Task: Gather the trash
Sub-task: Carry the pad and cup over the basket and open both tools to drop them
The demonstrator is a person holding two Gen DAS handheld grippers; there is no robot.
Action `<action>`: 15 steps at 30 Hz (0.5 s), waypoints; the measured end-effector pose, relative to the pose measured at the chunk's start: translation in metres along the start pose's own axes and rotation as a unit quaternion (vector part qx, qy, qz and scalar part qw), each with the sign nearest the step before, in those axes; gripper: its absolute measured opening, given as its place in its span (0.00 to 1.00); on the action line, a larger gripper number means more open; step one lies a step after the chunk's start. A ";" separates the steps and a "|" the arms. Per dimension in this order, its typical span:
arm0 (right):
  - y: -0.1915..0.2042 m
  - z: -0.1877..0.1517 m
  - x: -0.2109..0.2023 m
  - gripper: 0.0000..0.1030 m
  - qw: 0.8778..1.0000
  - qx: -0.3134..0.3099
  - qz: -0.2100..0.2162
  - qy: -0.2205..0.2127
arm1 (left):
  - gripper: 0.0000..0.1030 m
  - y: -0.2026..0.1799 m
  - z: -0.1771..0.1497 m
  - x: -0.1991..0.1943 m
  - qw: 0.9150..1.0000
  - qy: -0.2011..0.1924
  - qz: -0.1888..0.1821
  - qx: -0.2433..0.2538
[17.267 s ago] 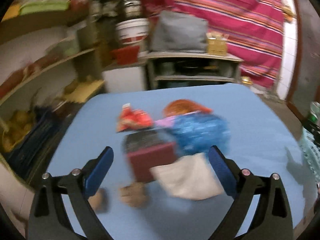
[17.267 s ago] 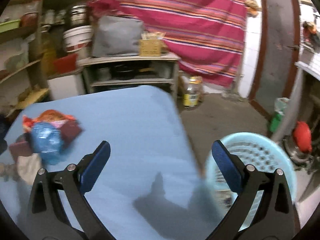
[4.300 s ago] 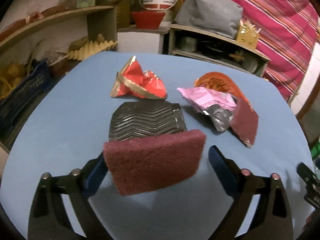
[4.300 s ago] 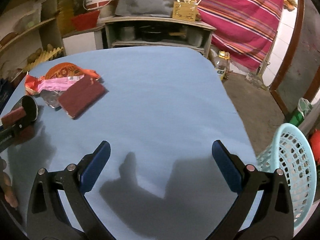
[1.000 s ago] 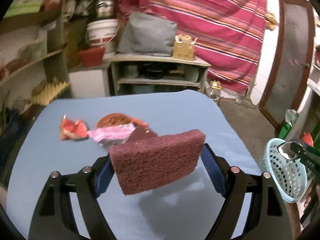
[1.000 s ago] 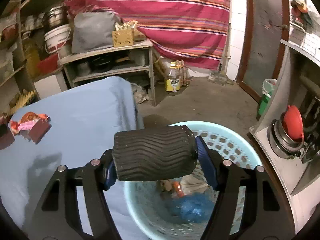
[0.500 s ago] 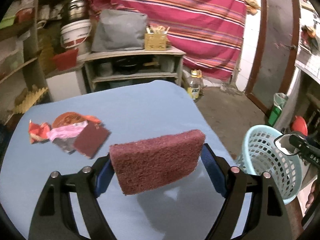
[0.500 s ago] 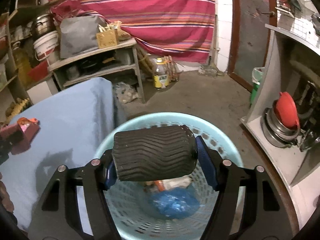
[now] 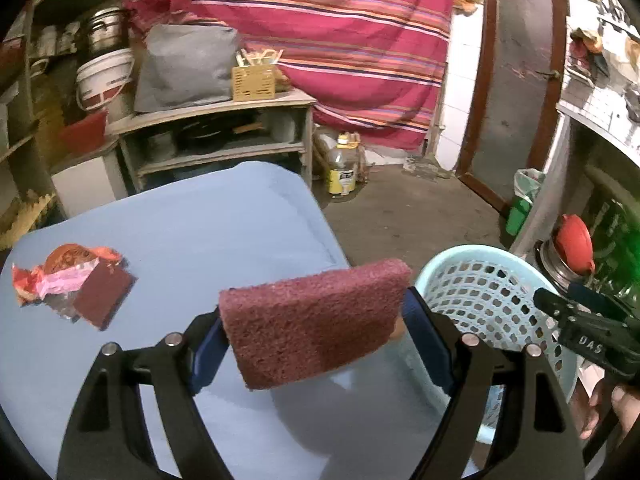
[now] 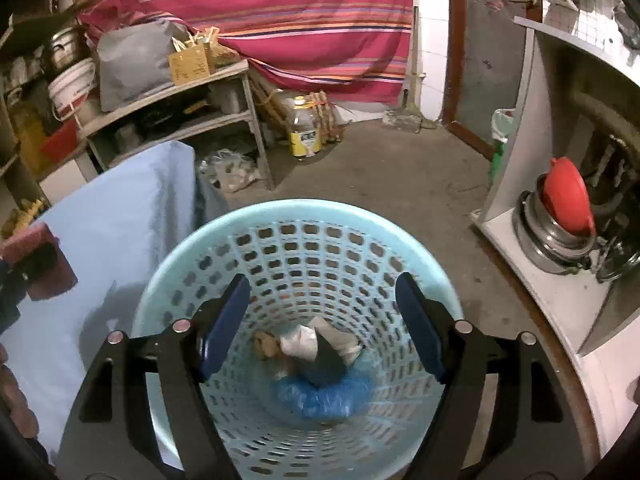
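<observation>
The left wrist camera is looking forward and downward over the blue surface (image 9: 208,216), with the basket (image 9: 492,280) near at its right. The right wrist camera is sitting close above that basket (image 10: 304,216), peering steeply into it. Both views are sharing the basket, surface edge and striped curtain (image 9: 340,40).

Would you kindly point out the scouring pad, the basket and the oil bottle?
scouring pad (image 9: 316,320), left wrist view, middle of its face.
basket (image 10: 304,210), right wrist view, far rim.
oil bottle (image 10: 305,128), right wrist view, its body.
</observation>
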State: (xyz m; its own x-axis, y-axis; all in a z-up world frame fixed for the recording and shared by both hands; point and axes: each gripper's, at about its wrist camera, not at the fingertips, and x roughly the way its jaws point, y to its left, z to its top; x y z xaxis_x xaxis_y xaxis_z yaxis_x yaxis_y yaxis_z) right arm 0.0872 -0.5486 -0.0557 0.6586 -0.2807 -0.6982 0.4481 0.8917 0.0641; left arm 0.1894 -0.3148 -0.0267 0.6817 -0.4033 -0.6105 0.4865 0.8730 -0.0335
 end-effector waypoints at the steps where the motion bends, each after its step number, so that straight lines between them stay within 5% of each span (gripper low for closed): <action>1: -0.001 0.000 -0.001 0.74 1.000 -0.007 -0.011 -0.001 | 0.78 -0.005 0.001 0.001 1.000 0.001 -0.003 0.003; 9: -0.022 -0.005 -0.020 0.91 0.999 -0.019 -0.034 -0.015 | 0.78 -0.044 0.004 0.012 0.999 0.004 -0.034 0.023; 15: -0.047 -0.011 -0.032 0.94 0.998 0.004 -0.058 -0.027 | 0.78 -0.075 0.002 0.024 0.997 0.014 -0.060 0.045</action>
State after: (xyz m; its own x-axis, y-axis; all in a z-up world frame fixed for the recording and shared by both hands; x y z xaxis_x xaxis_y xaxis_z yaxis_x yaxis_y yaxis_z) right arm 0.0386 -0.5782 -0.0441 0.6330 -0.4012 -0.6621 0.5284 0.8489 -0.0092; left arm 0.1707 -0.3909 -0.0373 0.6013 -0.4941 -0.6279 0.6113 0.7905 -0.0367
